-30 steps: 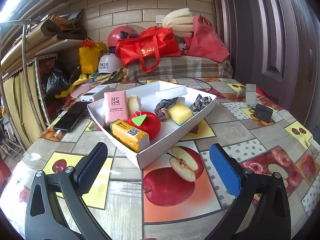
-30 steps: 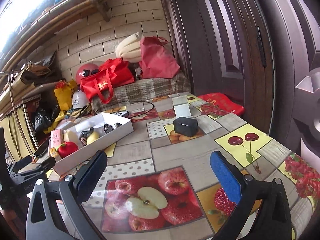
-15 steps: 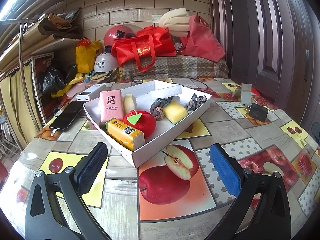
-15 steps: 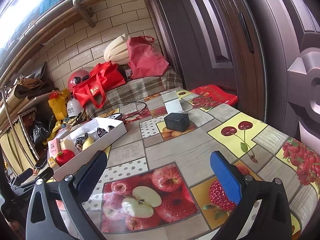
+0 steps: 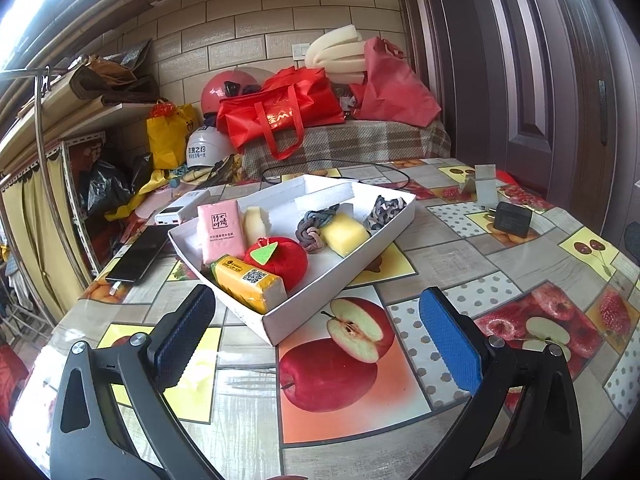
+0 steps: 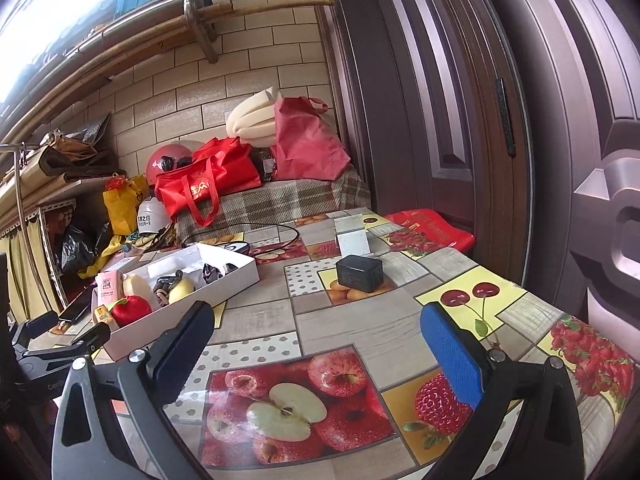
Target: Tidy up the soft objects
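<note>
A white box [image 5: 352, 264] on the fruit-print table holds soft things: a pink tissue pack [image 5: 220, 232], a yellow tissue pack [image 5: 248, 280], a red plush apple [image 5: 280, 260], a yellow sponge [image 5: 344, 234], a pale sponge [image 5: 256, 220] and two knotted ropes [image 5: 314, 228]. My left gripper [image 5: 316, 332] is open and empty, just in front of the box's near corner. My right gripper [image 6: 316, 344] is open and empty above the table, right of the box [image 6: 236, 280]. The left gripper also shows at the left edge of the right wrist view [image 6: 60, 332].
A black charger [image 5: 510, 220] [image 6: 360, 274] and a white card stand [image 5: 484, 188] sit on the table's right side. A phone [image 5: 138, 254] and a power bank [image 5: 176, 212] lie left of the box. A cable [image 5: 336, 168], bags and helmets lie behind.
Both views have shifted slightly: the left gripper has eased back and the box sits a bit farther. The right view has tilted up. Both grippers stay open.
</note>
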Tool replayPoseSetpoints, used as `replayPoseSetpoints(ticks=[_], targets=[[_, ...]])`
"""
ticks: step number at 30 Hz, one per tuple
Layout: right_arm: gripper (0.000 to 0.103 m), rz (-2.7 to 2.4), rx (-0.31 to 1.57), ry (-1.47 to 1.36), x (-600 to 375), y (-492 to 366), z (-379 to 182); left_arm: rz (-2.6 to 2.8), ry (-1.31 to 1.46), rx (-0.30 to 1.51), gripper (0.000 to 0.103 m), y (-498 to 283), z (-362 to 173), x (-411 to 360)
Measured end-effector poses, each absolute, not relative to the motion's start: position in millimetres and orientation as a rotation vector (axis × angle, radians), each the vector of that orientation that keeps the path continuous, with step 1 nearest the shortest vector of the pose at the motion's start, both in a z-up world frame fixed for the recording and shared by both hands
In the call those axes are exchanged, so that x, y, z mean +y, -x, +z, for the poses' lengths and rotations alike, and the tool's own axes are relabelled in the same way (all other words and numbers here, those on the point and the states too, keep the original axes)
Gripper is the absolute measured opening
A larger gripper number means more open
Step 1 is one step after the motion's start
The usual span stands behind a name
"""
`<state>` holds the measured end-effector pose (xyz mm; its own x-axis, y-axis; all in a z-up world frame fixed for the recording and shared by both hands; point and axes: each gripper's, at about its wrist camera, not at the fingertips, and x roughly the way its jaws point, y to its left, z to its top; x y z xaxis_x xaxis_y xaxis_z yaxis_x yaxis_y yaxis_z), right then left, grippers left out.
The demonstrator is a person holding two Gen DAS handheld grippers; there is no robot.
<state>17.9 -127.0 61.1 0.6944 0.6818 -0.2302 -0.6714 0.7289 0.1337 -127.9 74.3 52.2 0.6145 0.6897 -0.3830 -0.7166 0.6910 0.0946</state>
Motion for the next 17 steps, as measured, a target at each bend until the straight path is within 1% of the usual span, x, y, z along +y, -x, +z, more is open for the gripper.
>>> replayPoseSetpoints(ticks=[17], targets=[[0.103,0.755,0.27,-0.035,-125.7,-16.9,61.9,0.818,0.088,0.435,0.103,125.4,47.5,79.1]])
